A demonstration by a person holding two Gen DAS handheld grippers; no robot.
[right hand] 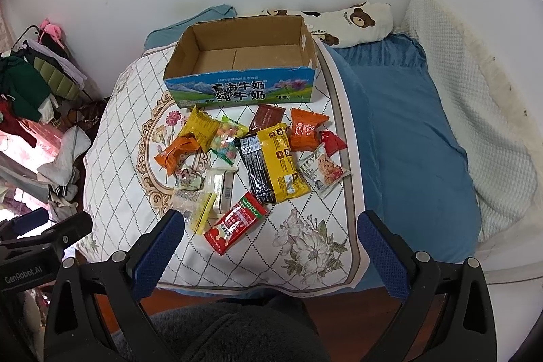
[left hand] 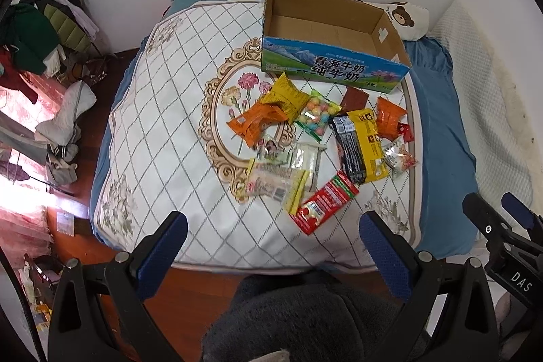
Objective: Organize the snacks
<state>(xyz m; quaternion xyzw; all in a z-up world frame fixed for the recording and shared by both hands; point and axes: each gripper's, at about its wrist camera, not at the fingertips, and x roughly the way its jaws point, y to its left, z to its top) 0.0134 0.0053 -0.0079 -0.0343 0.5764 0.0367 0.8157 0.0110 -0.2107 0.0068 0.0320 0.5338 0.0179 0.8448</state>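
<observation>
An open, empty cardboard milk box (left hand: 334, 36) (right hand: 244, 56) stands at the far side of a white quilted mat (left hand: 163, 131) (right hand: 305, 216) on the bed. Several snack packets lie in front of it: a red packet (left hand: 324, 202) (right hand: 236, 223) nearest, a yellow and black packet (left hand: 364, 145) (right hand: 280, 162), orange bags (left hand: 256, 122) (right hand: 176, 153), a candy bag (left hand: 317, 116) (right hand: 227, 141). My left gripper (left hand: 273, 226) is open and empty above the mat's near edge. My right gripper (right hand: 269, 226) is open and empty, close above the red packet.
A blue sheet (right hand: 407, 131) and a bear-print pillow (right hand: 353, 19) lie right of the mat. A white textured blanket (right hand: 475, 111) runs along the right wall. Clothes pile up on a rack (left hand: 37, 33) and the floor at left. A dark-clad knee (left hand: 305, 321) sits below.
</observation>
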